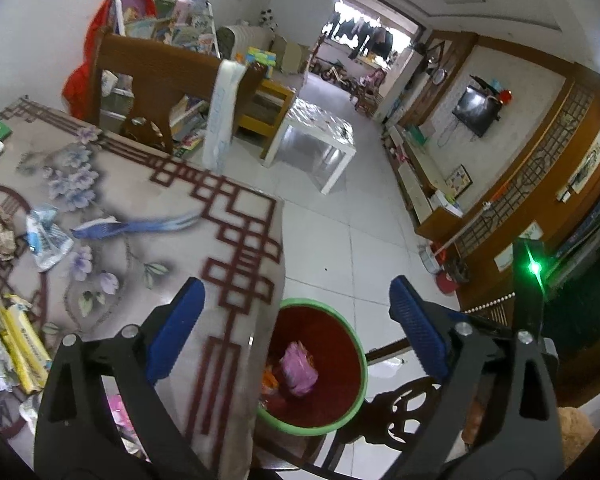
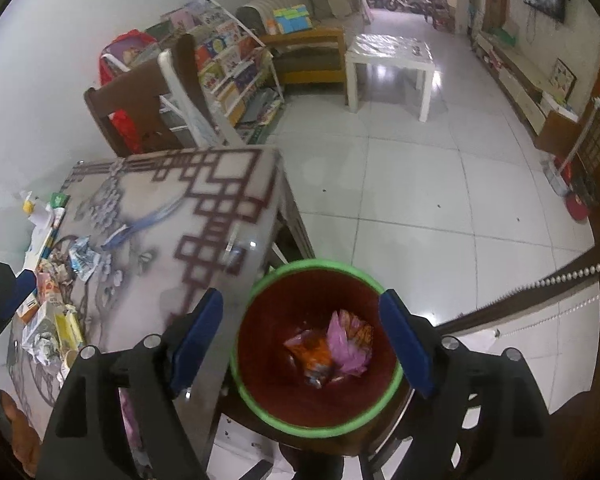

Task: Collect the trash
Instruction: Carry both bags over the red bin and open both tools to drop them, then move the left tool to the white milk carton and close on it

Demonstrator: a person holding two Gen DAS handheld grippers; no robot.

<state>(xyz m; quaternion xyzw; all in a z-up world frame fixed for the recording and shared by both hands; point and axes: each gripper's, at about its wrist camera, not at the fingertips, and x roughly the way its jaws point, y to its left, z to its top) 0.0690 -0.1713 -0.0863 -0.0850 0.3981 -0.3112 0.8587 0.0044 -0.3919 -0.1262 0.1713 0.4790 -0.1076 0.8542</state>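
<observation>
A red trash bin with a green rim [image 1: 363, 368] [image 2: 320, 431] stands beside the corner of the patterned table [image 1: 160, 208] [image 2: 148, 216], on what looks like a dark carved chair [image 1: 404, 400]. Inside it lie a pink wrapper [image 1: 298, 368] [image 2: 350, 344] and an orange wrapper [image 2: 312, 354]. My left gripper [image 1: 296, 284] hangs open above the table corner and the bin, with nothing between its blue pads. My right gripper [image 2: 300, 296] is open directly over the bin's mouth, also empty. More trash lies on the table: a blue-white wrapper [image 1: 46, 240], a yellow box [image 1: 22, 344] and crumpled paper [image 2: 44, 344].
A wooden chair [image 1: 148, 76] [image 2: 140, 100] stands at the table's far side, with a bookshelf [image 2: 228, 64] behind it. A white side table [image 1: 320, 140] [image 2: 388, 56] sits on the tiled floor [image 2: 400, 200]. A dark beaded rail [image 2: 560, 280] runs at the right.
</observation>
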